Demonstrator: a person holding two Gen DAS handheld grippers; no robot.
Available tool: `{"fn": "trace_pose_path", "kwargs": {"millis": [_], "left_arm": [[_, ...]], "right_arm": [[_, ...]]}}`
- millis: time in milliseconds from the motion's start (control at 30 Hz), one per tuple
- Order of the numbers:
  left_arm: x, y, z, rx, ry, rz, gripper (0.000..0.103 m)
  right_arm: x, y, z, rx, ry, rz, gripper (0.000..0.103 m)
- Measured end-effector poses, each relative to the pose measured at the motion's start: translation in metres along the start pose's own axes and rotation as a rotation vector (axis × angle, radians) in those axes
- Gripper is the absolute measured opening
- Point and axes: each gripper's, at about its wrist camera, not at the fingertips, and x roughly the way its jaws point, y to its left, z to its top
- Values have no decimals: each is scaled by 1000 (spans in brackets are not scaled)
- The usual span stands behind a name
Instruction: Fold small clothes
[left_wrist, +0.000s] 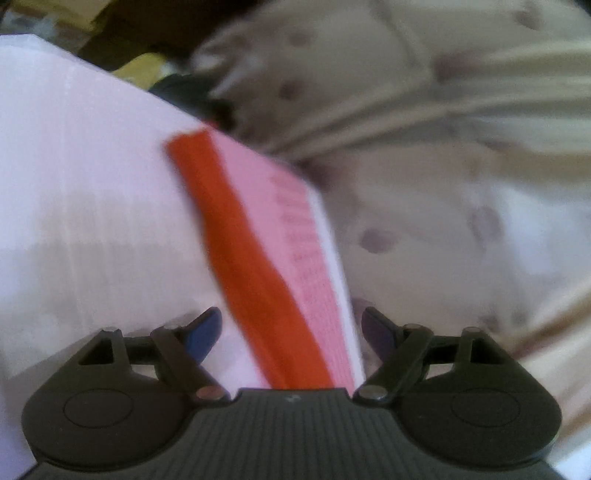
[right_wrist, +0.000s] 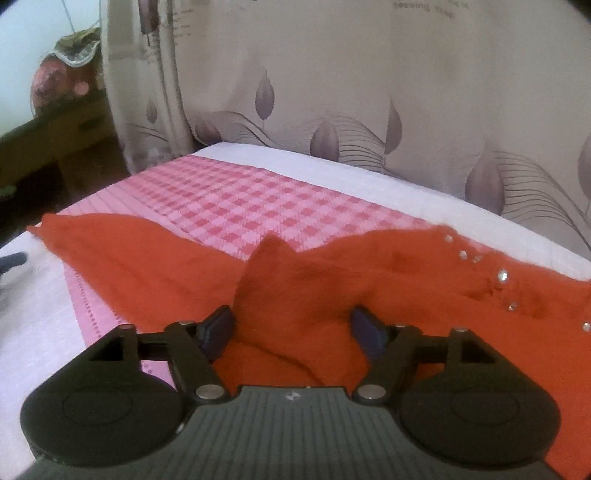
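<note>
Both grippers — left gripper (left_wrist: 291, 328), right gripper (right_wrist: 291, 328) — black ribbed bodies, round hubs, silver pivot pins, blue-padded jaws

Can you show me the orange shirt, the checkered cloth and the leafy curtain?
orange shirt (right_wrist: 155, 266): right wrist view, flat left part.
checkered cloth (right_wrist: 229, 192): right wrist view, middle of checks.
leafy curtain (right_wrist: 332, 74): right wrist view, plain area.

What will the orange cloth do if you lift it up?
The orange cloth will probably flop and droop, since it already lies bunched in soft folds. It looks thin, so likely light. The sparkly studs might snag.
</note>
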Motion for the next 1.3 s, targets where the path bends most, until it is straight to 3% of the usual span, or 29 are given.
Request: {"fn": "trace_pose_path", "kwargs": {"millis": [200,233,267,300,367,433,567,633,733,800,833,867,933,1100,1167,1300], "left_arm": [[30,-6,24,61,-12,18,76],[35,-6,25,82,-15,25,57],[43,-4,25,100,-9,49,18],[52,-1,28,105,15,74,2],[60,7,29,99,8,67,0],[60,-3,27,166,-28,66,0],[47,-56,15,307,-85,-67,0],[39,-90,4,375,-74,-135,1],[16,-111,5,369,-115,-165,2],[17,-110,23,378,-8,-114,12],[23,-104,31,355,68,-32,33],[26,-95,36,325,107,42,64],[29,-73,40,276,130,139,82],[39,-40,56,164,94,205,82],[52,-31,61,120,125,214,82],[66,-33,62,154,115,186,82]], "right_arm": [[5,6,0,-29,13,25,95],[5,8,-1,-36,15,23,95],[5,8,-1,-36,14,22,95],[4,8,-2,-30,10,22,95],[3,3,-2,-4,-2,28,95],[0,-3,-2,38,-18,30,95],[-16,-26,-6,191,-126,30,95],[-30,-47,-12,319,-211,56,96],[-43,-76,-20,503,-249,69,96],[-52,-88,-24,580,-271,73,97],[-55,-91,-24,592,-275,78,98],[-58,-92,-24,583,-282,91,98],[-60,-87,-25,547,-290,93,100],[-51,-73,-27,471,-252,101,100],[-51,-73,-27,467,-248,112,100],[-52,-75,-28,496,-263,125,100]]}}
